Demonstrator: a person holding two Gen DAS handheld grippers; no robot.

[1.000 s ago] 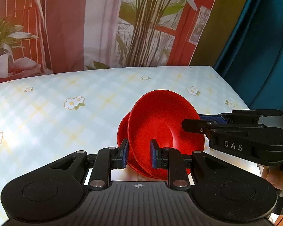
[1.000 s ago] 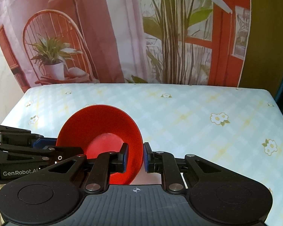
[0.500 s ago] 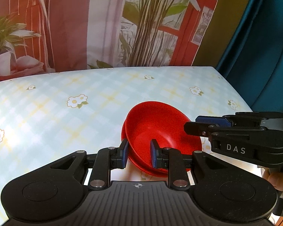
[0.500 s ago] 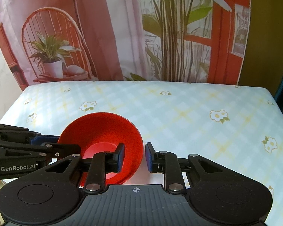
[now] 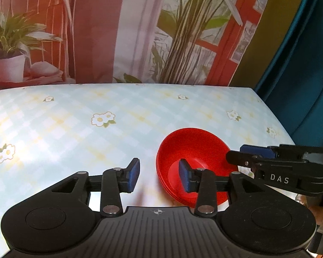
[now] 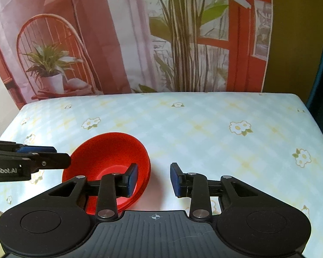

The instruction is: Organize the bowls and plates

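On the flowered tablecloth (image 5: 79,129), the left gripper (image 5: 158,173) is held with its fingers spread wide and nothing between them, beside the stack of red bowls (image 5: 193,148), which rests nested and upright toward the table's near edge; this is judged to mean the stacking step is done. Further right, the right gripper (image 6: 154,177) is likewise spread and empty, its left pad overlapping the red bowls (image 6: 112,150) in view. Layered rims are shown in both views, while contact cannot be told from either.
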